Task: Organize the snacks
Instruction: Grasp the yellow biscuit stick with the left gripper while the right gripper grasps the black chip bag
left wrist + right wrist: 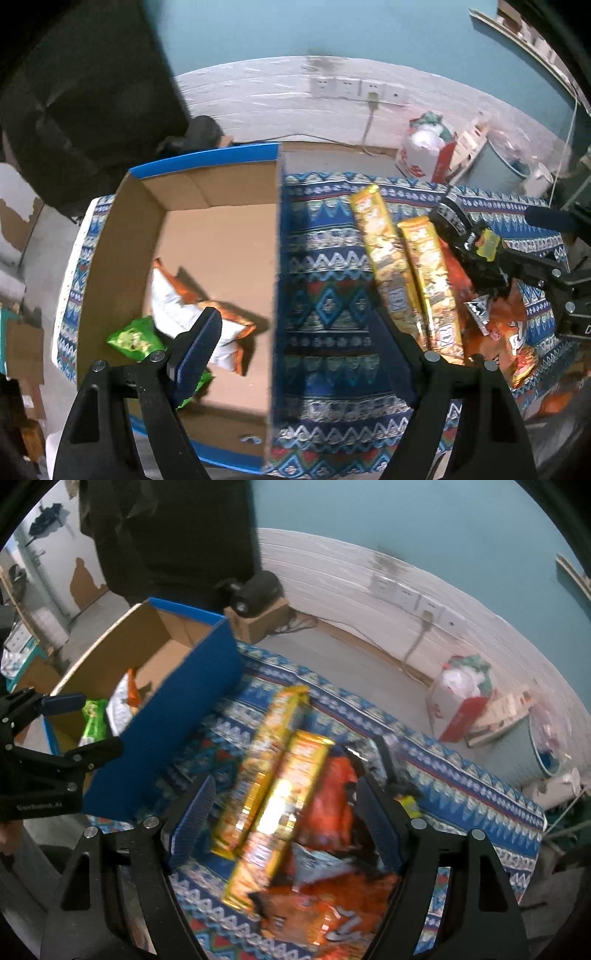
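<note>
While two bags lie in the cardboard box [207, 236], most snacks remain outside: two yellow packs [273, 797] and orange bags [332, 897] on the patterned surface [325, 295], at three o'clock of it. Left claw [295, 343] and right claw [284, 819] gape wide, empty.

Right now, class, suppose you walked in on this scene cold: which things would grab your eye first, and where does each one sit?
Two long yellow snack packs lie side by side on the patterned blue cloth, beside a heap of orange bags. Next to them stands an open cardboard box with blue outer walls, holding a white-and-orange bag and a green packet. Both the left gripper and the right gripper hang open, empty, above them.
</note>
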